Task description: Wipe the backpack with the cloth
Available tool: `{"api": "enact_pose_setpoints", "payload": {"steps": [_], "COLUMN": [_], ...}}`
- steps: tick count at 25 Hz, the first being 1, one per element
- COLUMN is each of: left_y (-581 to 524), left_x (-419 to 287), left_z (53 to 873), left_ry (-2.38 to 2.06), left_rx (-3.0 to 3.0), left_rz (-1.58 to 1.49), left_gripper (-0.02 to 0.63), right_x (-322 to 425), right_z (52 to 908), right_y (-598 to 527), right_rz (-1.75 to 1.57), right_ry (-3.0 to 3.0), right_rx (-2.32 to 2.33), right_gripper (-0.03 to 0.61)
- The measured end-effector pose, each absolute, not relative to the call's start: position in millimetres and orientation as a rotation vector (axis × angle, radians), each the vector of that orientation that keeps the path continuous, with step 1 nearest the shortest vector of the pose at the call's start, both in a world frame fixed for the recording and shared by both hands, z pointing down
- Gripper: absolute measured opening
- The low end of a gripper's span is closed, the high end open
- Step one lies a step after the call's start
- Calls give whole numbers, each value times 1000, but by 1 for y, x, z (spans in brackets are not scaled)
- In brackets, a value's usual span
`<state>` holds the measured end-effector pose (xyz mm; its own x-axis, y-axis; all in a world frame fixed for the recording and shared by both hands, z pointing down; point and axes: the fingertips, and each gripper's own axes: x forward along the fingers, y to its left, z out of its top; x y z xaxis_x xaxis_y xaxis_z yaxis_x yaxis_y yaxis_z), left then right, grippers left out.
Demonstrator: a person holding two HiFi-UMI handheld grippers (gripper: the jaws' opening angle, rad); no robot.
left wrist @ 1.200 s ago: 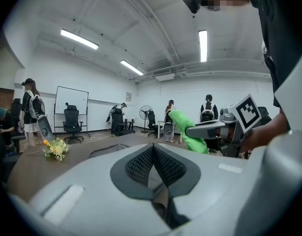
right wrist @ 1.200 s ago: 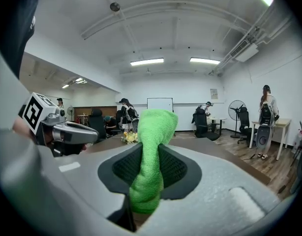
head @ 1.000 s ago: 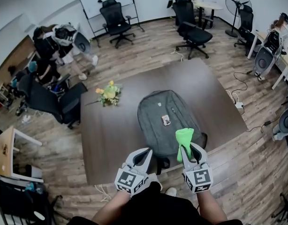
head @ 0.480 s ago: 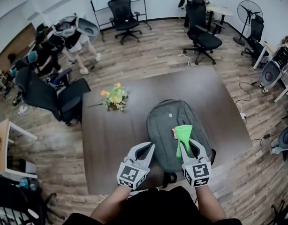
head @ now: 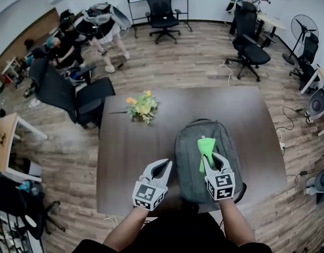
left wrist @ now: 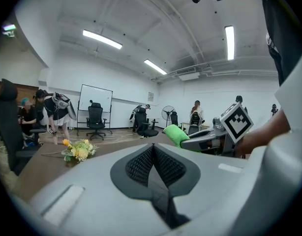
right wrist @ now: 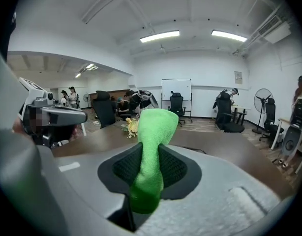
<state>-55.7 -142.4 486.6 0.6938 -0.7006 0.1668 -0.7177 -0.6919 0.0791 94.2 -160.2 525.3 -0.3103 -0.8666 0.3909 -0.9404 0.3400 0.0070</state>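
A grey backpack (head: 194, 152) lies flat on the dark brown table (head: 130, 146), near its front right. My right gripper (head: 210, 159) hovers over the backpack's near half, shut on a bright green cloth (head: 206, 150) that sticks up and forward between its jaws. In the right gripper view the green cloth (right wrist: 152, 141) is pinched between the dark pads. My left gripper (head: 161, 167) is held above the table just left of the backpack, its jaws shut with nothing between them (left wrist: 152, 151). In the left gripper view the cloth (left wrist: 176, 133) shows to the right.
A small bunch of yellow flowers (head: 142, 107) lies on the table's far left part. Black office chairs (head: 72, 96) stand around the table. People (head: 101, 25) move at the far left of the room. Cables (head: 291, 136) trail on the wooden floor at right.
The head view has shifted, so the table and backpack sit more to the right and nearer. My right gripper with the cloth has moved further over the backpack. The left gripper stays beside it.
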Motion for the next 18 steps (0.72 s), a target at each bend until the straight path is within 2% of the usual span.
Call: {"api": "enact_pose_setpoints", "payload": {"steps": [18], "left_y": [-184], "left_x": [-82], "left_z": [536], "left_ry": [-1399], "left_rx": [2492], "left_rz": [250], "left_gripper": [20], "right_x": [47], "right_z": [605], "right_y": [-256], "right_rz": [460], "right_ry": [-2285], "right_rx": [1302], "right_gripper": [95]}}
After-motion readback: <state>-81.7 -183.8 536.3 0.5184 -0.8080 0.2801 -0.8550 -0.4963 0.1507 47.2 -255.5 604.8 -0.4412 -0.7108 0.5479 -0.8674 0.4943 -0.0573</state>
